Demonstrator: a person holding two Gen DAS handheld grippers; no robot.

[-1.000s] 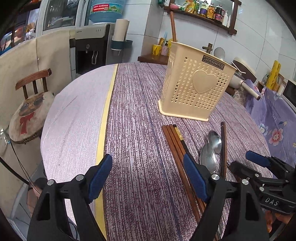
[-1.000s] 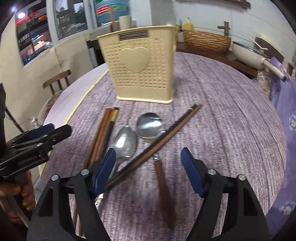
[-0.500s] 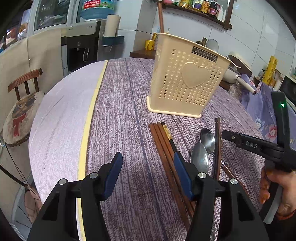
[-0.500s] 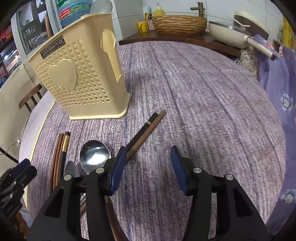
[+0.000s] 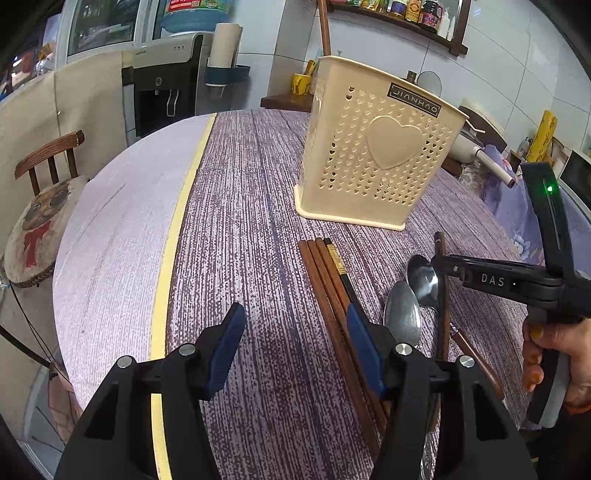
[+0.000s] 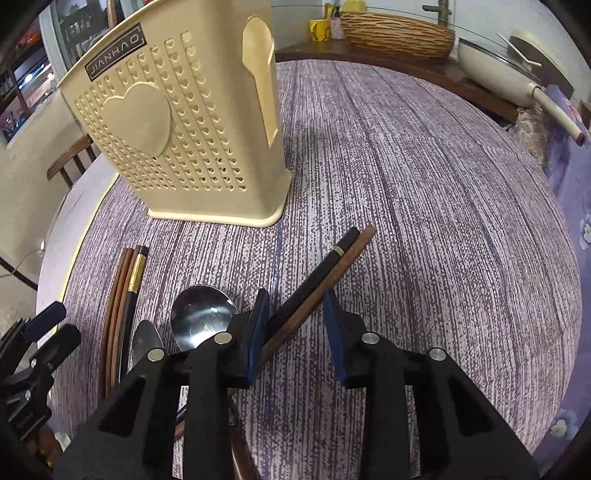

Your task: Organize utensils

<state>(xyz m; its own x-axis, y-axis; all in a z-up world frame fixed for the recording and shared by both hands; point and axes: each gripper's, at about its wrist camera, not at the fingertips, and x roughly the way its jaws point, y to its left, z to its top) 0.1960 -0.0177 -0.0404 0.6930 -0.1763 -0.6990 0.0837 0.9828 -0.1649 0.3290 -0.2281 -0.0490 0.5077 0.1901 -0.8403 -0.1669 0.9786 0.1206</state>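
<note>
A cream perforated utensil basket point(image 5: 373, 162) with a heart on its side stands on the round table; it also shows in the right wrist view point(image 6: 184, 133). In front of it lie a bundle of brown and black chopsticks point(image 5: 332, 280), two metal spoons point(image 5: 402, 314) and a second chopstick pair point(image 6: 325, 266). My right gripper point(image 6: 295, 325) is open, low over the table, with the second chopstick pair between its fingers. My left gripper point(image 5: 295, 343) is open and empty above the table, with the chopstick bundle by its right finger.
A yellow stripe point(image 5: 173, 236) runs down the purple tablecloth. A wooden chair point(image 5: 44, 199) stands left of the table. A counter behind holds a woven basket point(image 6: 395, 33) and a white pan point(image 6: 498, 62).
My right gripper has dropped lower and forward, and its fingers have narrowed around the chopstick pair by the spoons. My left gripper has moved slightly closer to the basket.
</note>
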